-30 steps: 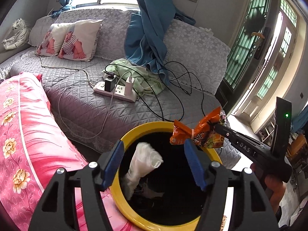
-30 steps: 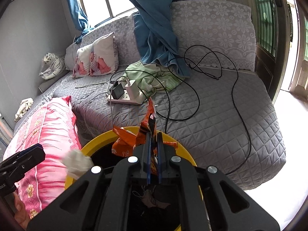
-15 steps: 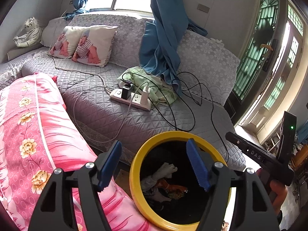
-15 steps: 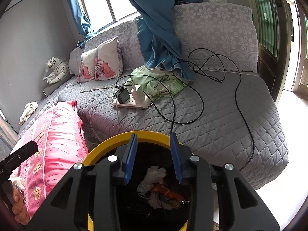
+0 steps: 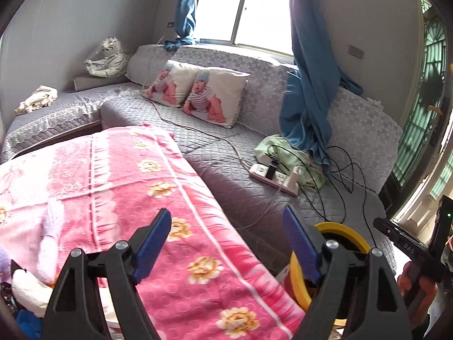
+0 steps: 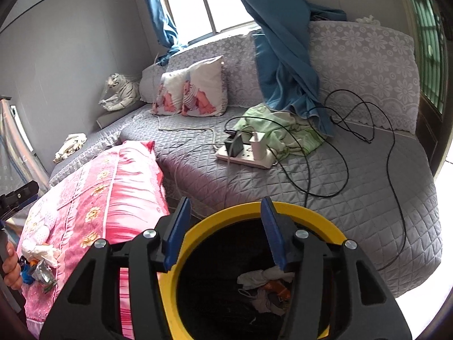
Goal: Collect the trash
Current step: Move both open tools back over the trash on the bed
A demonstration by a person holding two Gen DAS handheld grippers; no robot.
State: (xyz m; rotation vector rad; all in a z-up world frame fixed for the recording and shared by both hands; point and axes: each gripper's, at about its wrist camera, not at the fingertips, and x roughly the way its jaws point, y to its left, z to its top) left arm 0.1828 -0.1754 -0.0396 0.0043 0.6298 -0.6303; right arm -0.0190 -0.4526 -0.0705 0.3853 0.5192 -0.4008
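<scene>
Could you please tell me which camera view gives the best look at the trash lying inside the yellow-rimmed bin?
The right wrist view: it looks straight down into the yellow-rimmed bin, so the white tissue and orange wrapper at the bottom are plain. The left wrist view shows only part of the bin's rim, behind that gripper's finger, and nothing of the contents.

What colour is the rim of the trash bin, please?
Yellow: the trash bin has a yellow rim around a black inside, clearest in the right wrist view.
</scene>
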